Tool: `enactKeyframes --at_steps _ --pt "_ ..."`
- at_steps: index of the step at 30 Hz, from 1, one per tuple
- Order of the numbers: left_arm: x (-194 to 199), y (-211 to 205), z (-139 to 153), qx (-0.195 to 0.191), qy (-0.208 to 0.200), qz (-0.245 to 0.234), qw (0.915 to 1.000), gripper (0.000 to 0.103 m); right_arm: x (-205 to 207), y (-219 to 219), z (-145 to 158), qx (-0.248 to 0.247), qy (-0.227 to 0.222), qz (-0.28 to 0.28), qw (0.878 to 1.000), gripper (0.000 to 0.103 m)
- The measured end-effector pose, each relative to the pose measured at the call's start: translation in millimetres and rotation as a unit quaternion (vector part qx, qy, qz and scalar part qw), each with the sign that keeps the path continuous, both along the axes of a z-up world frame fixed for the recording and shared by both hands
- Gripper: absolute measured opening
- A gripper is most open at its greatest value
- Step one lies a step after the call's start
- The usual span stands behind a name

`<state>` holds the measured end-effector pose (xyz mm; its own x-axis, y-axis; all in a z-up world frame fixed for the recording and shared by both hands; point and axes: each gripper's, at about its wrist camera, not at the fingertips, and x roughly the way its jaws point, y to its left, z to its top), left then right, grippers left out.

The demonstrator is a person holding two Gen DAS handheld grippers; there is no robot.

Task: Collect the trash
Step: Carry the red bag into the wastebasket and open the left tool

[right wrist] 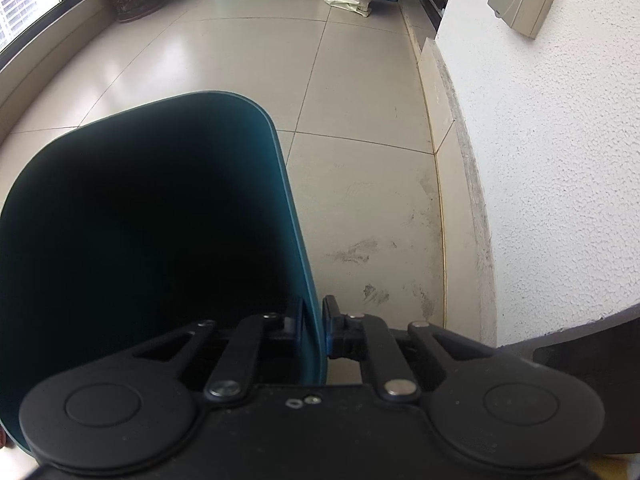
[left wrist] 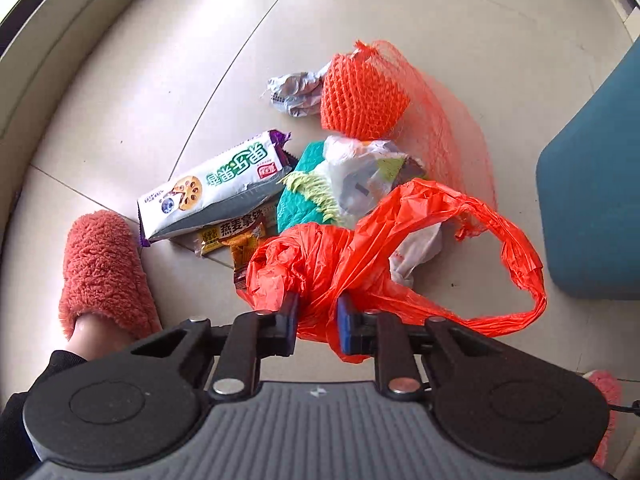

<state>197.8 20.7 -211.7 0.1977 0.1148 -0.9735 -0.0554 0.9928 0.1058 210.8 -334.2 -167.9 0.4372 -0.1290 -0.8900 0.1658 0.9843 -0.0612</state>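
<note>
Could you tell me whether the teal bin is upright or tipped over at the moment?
Upright, as far as the pictures show: the bin has its open mouth facing up toward the camera, and the right gripper is clamped on its rim.

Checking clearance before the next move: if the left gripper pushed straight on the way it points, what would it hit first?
Beyond the orange plastic bag the left gripper already clamps, probably the teal wrapper in the litter pile; depth is unclear.

Glossy beige floor tiles (right wrist: 248,64), rough white wall (right wrist: 560,160), window (right wrist: 24,4) at left.
</note>
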Motion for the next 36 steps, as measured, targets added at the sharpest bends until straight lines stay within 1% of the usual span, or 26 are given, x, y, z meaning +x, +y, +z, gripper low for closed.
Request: enactKeyframes --at_steps 3,4,5,7,10,11,13,15,17,19,21,23,26,28,31,33,36 --pt "-0.7 -18.8 41.7 -0.023 -0.035 -0.016 0.999 0.019 0.6 -3.5 -0.8 0.009 0.005 -0.011 1.0 0.008" --pt "-1.3 -27.6 62.1 -0.034 -0.046 -0.025 0.998 0.019 1.3 -4.4 -0.8 0.013 0.007 -0.015 1.0 0.008" --pt "-1.1 -34.1 76.7 -0.042 -0.054 -0.034 0.9971 0.019 1.4 -4.5 -1.6 0.016 0.007 -0.018 1.0 0.007" --pt "-1.9 -50.7 115.3 -0.065 -0.08 -0.057 0.9931 0.019 6.6 -8.5 -3.2 0.013 0.007 -0.019 1.0 0.007" --pt "-1.8 -74.1 158.7 -0.092 -0.115 -0.083 0.9856 0.019 10.4 -9.9 -4.7 0.009 0.004 -0.018 1.0 0.008" --pt "-1.8 -82.2 170.9 -0.101 -0.126 -0.092 0.9825 0.019 11.8 -11.1 -5.1 0.011 0.004 -0.019 1.0 0.008" --pt "0.5 -102.0 193.5 -0.108 -0.145 -0.109 0.9775 0.019 14.3 -12.8 -6.6 0.013 0.002 -0.018 1.0 0.008" --pt "6.3 -122.0 207.9 -0.124 -0.152 -0.126 0.9724 0.019 16.7 -14.3 -8.0 0.012 0.001 -0.015 1.0 0.008" --pt "15.0 -145.3 215.4 -0.129 -0.154 -0.142 0.9693 0.019 18.8 -14.3 -8.2 0.017 0.0 -0.017 1.0 0.007" --pt "23.3 -169.3 216.6 -0.131 -0.155 -0.157 0.9666 0.019 16.9 -13.7 -8.0 0.025 -0.003 -0.018 1.0 0.007" --pt "31.8 -190.5 206.7 -0.136 -0.146 -0.167 0.9656 0.019 19.3 -15.9 -7.8 0.032 -0.006 -0.016 0.999 0.006" --pt "40.7 -209.6 190.1 -0.141 -0.131 -0.176 0.9654 0.019 21.5 -17.4 -7.8 0.036 -0.008 -0.013 0.999 0.005" --pt "45.1 -237.7 168.9 -0.126 -0.112 -0.193 0.9666 0.019 25.0 -20.4 -8.2 0.043 -0.011 -0.011 0.999 0.005" --pt "48.5 -250.6 148.6 -0.11 -0.094 -0.197 0.9697 0.019 28.4 -23.3 -8.9 0.048 -0.012 -0.011 0.999 0.005" --pt "49.5 -254.3 123.2 -0.114 -0.064 -0.188 0.9734 0.019 28.8 -26.8 -8.7 0.055 -0.016 -0.014 0.998 0.005" --pt "51.7 -257.6 108.8 -0.11 -0.049 -0.186 0.9752 0.019 28.6 -28.5 -8.6 0.059 -0.017 -0.015 0.998 0.005" --pt "51.9 -261.0 94.9 -0.105 -0.041 -0.187 0.9758 0.019 31.3 -33.2 -10.9 0.063 -0.018 -0.016 0.998 0.005"
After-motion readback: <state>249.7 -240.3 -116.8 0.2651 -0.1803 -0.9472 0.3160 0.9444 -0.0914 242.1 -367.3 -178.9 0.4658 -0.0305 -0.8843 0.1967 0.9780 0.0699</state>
